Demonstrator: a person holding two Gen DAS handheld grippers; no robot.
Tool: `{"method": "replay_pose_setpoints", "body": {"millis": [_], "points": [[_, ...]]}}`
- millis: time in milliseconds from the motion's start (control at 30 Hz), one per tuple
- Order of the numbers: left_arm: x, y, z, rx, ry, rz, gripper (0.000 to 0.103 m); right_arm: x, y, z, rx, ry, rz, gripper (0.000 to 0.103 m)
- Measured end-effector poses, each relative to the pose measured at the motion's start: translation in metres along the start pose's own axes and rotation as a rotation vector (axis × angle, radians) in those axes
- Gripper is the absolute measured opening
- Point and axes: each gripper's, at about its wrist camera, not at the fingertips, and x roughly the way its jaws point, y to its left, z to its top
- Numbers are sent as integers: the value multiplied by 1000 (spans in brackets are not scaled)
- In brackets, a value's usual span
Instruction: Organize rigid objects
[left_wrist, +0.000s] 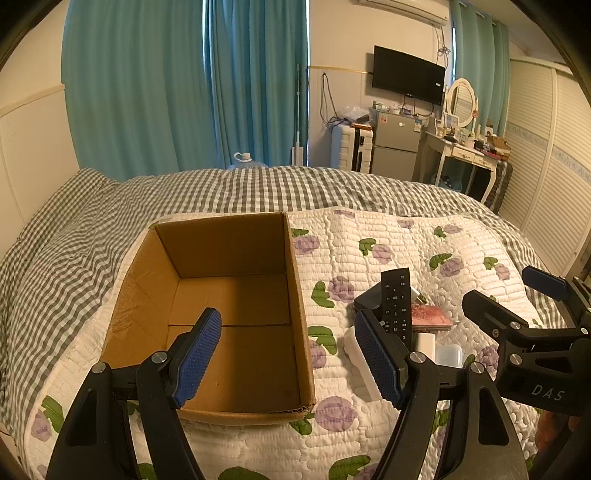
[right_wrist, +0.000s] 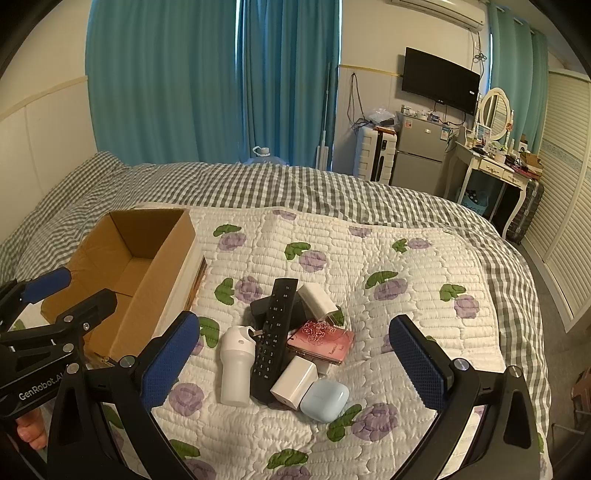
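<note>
Nothing packed yet: box (left_wrist: 229, 310) bare below the released left claw (left_wrist: 291, 354), pile (right_wrist: 288, 347) untouched ahead of the released right claw (right_wrist: 295, 362).

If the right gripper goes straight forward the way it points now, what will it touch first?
Most likely the black remote, which lies on top of the pile on the quilt, midway ahead of the open right gripper. The white charger block is close beside it, and depth is hard to judge.
</note>
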Motion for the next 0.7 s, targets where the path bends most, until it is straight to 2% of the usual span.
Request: {"method": "replay_pose_setpoints", "body": {"millis": [700], "points": [[1,-2,-4,4,1,0,78,1,1,0,-2,4,0,103]]}}
